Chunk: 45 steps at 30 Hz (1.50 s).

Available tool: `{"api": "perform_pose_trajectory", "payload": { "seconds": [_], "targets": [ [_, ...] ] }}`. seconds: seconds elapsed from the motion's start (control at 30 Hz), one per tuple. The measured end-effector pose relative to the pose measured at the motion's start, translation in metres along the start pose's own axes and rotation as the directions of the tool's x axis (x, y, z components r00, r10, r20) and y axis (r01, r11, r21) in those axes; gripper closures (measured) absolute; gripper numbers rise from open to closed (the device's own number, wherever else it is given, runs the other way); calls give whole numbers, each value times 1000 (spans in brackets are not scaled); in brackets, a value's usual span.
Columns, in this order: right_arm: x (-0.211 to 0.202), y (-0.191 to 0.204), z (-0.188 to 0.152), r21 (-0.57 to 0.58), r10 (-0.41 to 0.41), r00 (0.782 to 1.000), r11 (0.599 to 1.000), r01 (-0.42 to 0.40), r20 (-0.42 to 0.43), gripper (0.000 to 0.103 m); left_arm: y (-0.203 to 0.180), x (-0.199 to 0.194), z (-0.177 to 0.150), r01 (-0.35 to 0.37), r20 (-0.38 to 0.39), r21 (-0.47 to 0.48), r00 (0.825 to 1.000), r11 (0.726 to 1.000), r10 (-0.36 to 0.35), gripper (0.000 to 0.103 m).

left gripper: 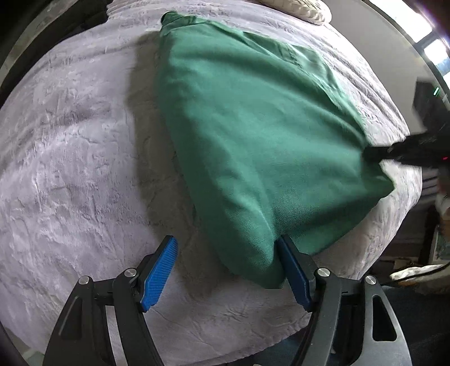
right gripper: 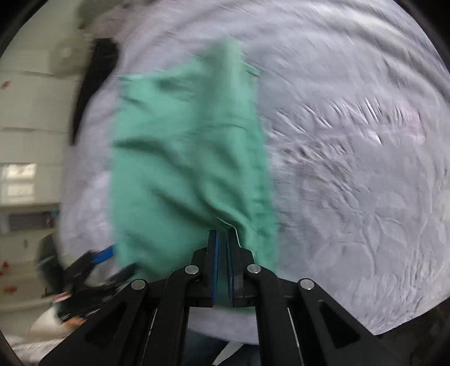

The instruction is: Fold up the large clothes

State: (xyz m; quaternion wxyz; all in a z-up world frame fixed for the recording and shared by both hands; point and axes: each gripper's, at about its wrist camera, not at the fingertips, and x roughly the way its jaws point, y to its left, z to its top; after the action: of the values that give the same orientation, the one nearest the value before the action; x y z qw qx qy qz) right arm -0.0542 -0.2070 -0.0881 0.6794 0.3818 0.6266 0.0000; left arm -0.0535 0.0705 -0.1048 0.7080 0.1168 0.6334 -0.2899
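Observation:
A green garment (left gripper: 253,126) lies folded on a grey fuzzy blanket (left gripper: 70,169). My left gripper (left gripper: 227,245) is open, its blue pads (left gripper: 159,270) apart. The garment's near corner lies between them, touching the right pad. My right gripper (right gripper: 222,239) is shut on the garment's edge (right gripper: 185,157), with green cloth pinched between its pads. In the left wrist view the right gripper (left gripper: 374,152) is at the garment's right corner. The right wrist view is blurred; the left gripper (right gripper: 112,261) shows at its lower left.
The blanket covers a bed (right gripper: 351,169). A cream pillow (left gripper: 298,8) lies at the far end. A window (left gripper: 422,33) is at the upper right. Clutter and a shoe (left gripper: 416,273) lie on the floor beside the bed. A dark item (right gripper: 92,84) lies at the bed's left edge.

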Motion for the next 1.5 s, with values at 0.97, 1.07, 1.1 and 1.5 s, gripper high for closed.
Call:
{"api": "perform_pose_trajectory", "payload": {
  "seconds": [0.97, 1.07, 1.1, 1.5],
  "targets": [
    [-33, 1, -17, 8, -91, 995, 996, 91, -33, 99, 10, -53, 44, -233, -10, -175, 972, 957, 235, 0],
    [-36, 9, -14, 1, -111, 994, 994, 111, -21, 99, 7, -57, 45, -243, 4, -171, 969, 955, 247, 0],
    [-38, 11, -14, -1, -115, 993, 993, 115, -18, 99, 7, -59, 46, -245, 15, -176, 968, 954, 251, 0],
    [-52, 75, 1, -144, -248, 964, 955, 259, 90, 1, 10, -78, 63, -270, 17, -224, 960, 937, 280, 0]
  ]
}}
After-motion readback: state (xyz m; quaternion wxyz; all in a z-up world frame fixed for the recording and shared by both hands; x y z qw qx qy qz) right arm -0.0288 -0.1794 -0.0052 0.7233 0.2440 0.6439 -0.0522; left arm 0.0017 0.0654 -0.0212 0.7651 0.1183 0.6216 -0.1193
